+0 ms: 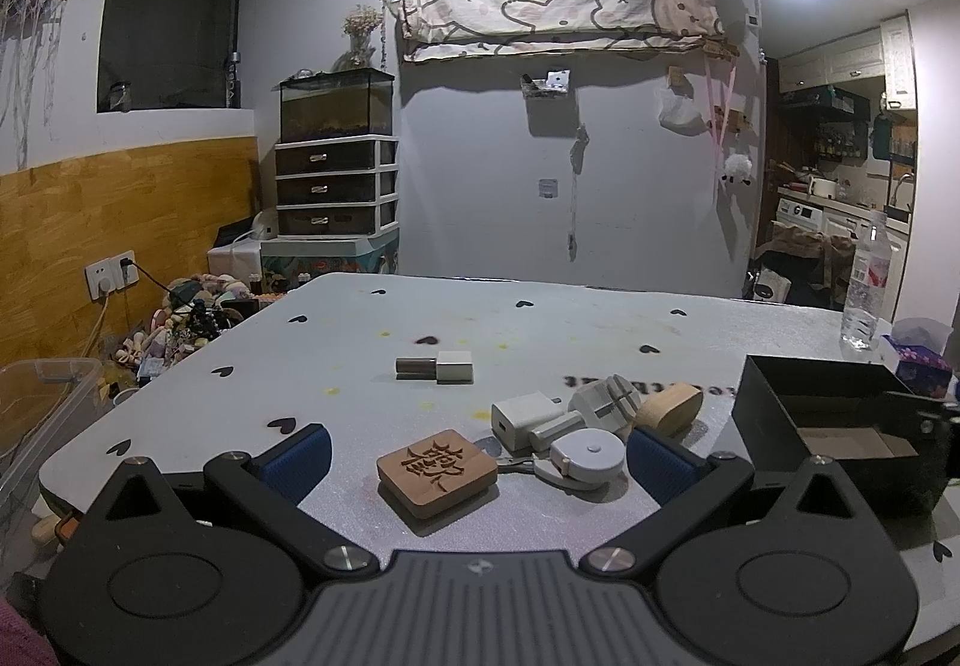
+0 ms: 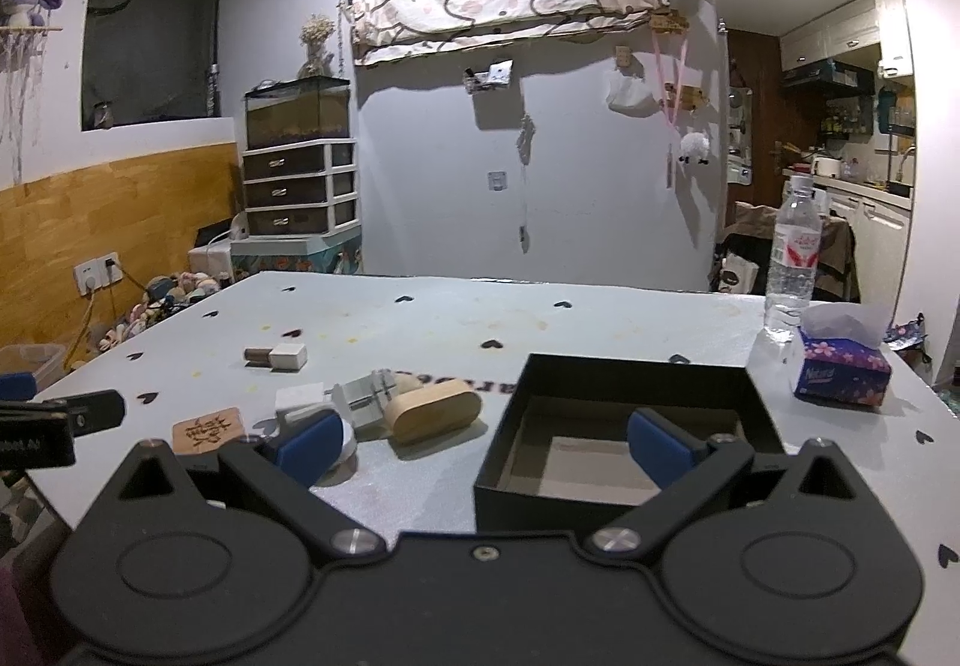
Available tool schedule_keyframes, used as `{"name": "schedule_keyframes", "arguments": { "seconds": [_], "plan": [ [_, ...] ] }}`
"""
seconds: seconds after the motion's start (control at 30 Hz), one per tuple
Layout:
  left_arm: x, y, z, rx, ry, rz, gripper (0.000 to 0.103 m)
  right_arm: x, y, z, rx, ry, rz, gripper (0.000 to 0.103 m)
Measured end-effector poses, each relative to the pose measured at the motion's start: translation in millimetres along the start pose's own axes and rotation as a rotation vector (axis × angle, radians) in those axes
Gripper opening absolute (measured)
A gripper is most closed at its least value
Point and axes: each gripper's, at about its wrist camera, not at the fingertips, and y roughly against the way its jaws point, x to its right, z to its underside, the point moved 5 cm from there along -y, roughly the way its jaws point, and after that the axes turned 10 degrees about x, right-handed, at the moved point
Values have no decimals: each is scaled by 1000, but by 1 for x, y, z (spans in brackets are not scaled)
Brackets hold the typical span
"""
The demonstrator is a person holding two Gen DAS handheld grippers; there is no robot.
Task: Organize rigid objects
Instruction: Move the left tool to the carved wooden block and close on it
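Left wrist view: carved wooden tile (image 1: 437,471) is seen flat on the worktop (image 1: 540,330), centred between the wide-spread, empty fingers of the left gripper (image 1: 477,453), just ahead of it. Charger (image 1: 521,420), tape measure (image 1: 585,453) and oval wooden piece (image 1: 669,409) are clustered just beyond, to its right. Black box (image 2: 630,426) is seen open and empty under the right gripper (image 2: 486,447), likewise spread and empty. Left gripper is judged nearer the tile; box lies to its right.
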Motion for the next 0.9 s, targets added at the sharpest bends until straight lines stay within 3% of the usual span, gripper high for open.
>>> {"name": "schedule_keyframes", "arguments": {
  "seconds": [0.3,0.6,0.73,0.9],
  "plan": [
    [-14,-21,6,-16,15,-23,103,30,-3,3,3,-26,95,103],
    [-25,-48,21,-51,38,-67,103,77,-10,13,-13,-53,249,103],
    [-28,-66,32,-81,50,-85,103,100,-16,21,-24,-59,323,103],
    [-29,-88,45,-131,72,-100,103,126,-27,34,-70,-114,352,103]
  ]
}}
